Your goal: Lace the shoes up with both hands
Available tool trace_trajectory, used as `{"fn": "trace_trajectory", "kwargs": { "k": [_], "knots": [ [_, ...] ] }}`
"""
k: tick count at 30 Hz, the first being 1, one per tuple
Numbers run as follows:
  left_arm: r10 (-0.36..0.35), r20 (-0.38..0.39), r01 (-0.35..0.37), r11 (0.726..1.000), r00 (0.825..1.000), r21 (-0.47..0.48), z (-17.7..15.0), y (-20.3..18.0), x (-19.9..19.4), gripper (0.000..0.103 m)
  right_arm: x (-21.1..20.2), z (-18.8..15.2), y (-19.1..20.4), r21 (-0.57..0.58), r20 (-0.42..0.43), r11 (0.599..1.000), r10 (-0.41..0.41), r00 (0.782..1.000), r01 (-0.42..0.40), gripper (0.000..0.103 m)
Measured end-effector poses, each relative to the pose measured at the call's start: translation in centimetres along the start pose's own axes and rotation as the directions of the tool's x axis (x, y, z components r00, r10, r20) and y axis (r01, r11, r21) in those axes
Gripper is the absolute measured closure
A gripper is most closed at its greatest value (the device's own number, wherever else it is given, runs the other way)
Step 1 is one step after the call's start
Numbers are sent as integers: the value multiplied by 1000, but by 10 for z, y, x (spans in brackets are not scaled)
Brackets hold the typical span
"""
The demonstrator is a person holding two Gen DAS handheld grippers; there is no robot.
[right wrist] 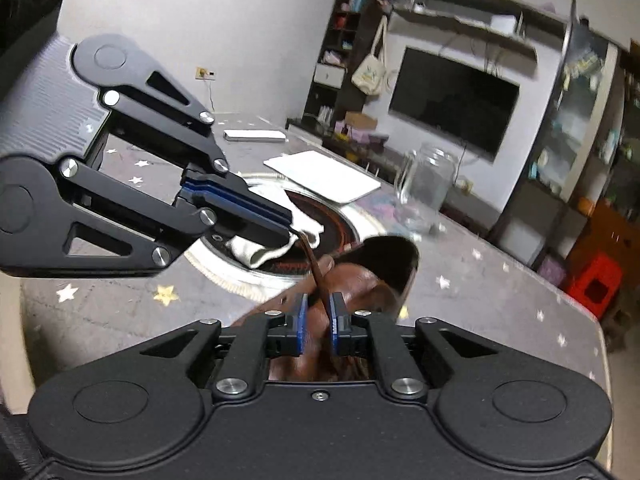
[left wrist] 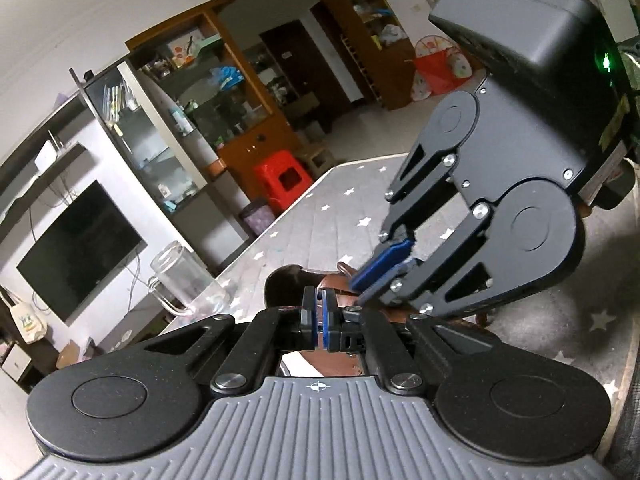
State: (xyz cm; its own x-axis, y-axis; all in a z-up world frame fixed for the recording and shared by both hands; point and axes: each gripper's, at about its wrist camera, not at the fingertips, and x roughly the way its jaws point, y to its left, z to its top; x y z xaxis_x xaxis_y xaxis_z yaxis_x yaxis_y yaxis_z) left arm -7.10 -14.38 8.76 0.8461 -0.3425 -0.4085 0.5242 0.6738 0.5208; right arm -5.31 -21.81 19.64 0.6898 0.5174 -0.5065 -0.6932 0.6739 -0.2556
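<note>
A brown leather shoe [right wrist: 360,276] lies on the grey star-patterned table, just under both grippers; it also shows in the left wrist view [left wrist: 288,280]. A brown lace [right wrist: 314,264] runs from the tips of my left gripper [right wrist: 290,226] down between the pads of my right gripper [right wrist: 318,316]. The left gripper [left wrist: 319,312] is shut on the lace end. The right gripper, seen from the left wrist view [left wrist: 360,292], has its pads slightly apart around the lace; I cannot tell if it grips.
A clear glass jar [right wrist: 426,188] stands behind the shoe. A white cloth [right wrist: 272,248] lies on a round cooktop [right wrist: 344,216]. A white sheet [right wrist: 324,174] and a white remote [right wrist: 254,135] lie farther back. A red stool [left wrist: 282,180] stands beyond the table edge.
</note>
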Motion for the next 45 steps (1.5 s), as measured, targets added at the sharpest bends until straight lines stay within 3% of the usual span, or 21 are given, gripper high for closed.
{"fn": "trace_trajectory", "kwargs": {
  "k": [6, 14, 16, 21, 26, 33, 39, 45],
  "knots": [
    [-10, -39, 7, 997, 999, -77, -6, 8, 4, 100, -2, 1, 4, -41, 24, 997, -59, 998, 60, 102],
    [-98, -104, 71, 967, 990, -243, -6, 18, 18, 96, -51, 39, 5, -187, 179, 961, -173, 969, 206, 102],
    [-117, -116, 80, 956, 986, -283, -4, 18, 25, 82, -57, 44, 3, -199, 194, 955, -181, 964, 219, 102],
    [-126, -122, 79, 939, 984, -335, 1, 24, 38, 71, -64, 50, -2, -216, 213, 945, -199, 956, 245, 102],
    [-117, -150, 59, 937, 982, -344, 1, 25, 48, 68, -56, 47, -3, -207, 212, 949, -195, 958, 239, 102],
    [-122, -137, 70, 940, 983, -333, -12, 33, 37, 81, -53, 48, 1, -222, 208, 949, -178, 962, 223, 102],
    [-87, -128, 47, 956, 988, -289, -25, 39, 20, 82, -38, 43, 7, -261, 166, 948, -143, 976, 183, 102],
    [-83, -119, 40, 944, 989, -327, -37, 45, 16, 82, -11, 30, 31, -370, 90, 922, -82, 993, 110, 102]
  ]
}}
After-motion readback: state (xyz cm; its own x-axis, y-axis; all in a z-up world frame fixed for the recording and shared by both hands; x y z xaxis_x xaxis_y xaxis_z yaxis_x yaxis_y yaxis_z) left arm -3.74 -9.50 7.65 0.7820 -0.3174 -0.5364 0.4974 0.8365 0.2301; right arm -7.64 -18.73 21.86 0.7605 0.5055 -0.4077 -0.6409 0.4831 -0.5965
